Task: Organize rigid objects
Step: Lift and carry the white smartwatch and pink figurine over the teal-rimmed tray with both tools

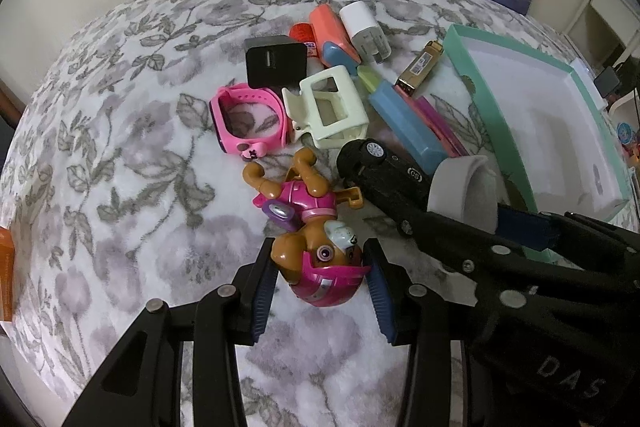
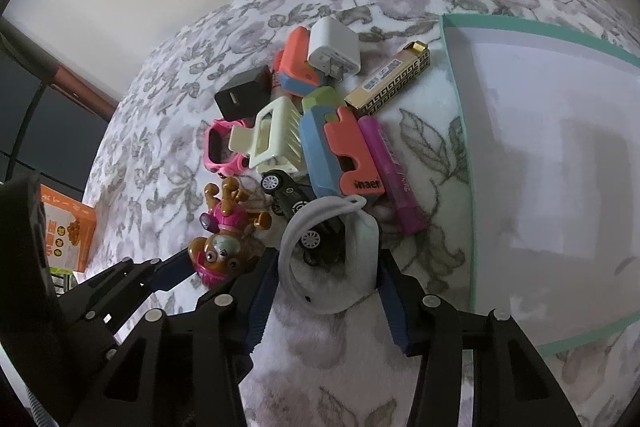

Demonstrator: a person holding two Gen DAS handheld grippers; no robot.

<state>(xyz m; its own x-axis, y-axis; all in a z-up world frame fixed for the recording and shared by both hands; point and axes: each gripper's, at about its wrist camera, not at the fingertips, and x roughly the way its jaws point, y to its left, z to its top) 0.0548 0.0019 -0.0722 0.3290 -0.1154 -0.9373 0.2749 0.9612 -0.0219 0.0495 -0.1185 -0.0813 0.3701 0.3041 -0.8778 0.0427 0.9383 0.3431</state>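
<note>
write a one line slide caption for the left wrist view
Left gripper closes on a toy dog's pink helmet beside a clutter of small objects.

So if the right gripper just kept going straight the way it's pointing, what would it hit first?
Probably the white wristband, which already sits between the right gripper fingers. Just past it lies the black toy car, partly inside the band's loop. How deep the band sits between the fingers is hard to judge through the fisheye.

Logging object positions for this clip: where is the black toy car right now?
The black toy car lies tipped on the floral cloth, between the cream plastic hair claw and the white loop band, beside the long blue case.
</note>
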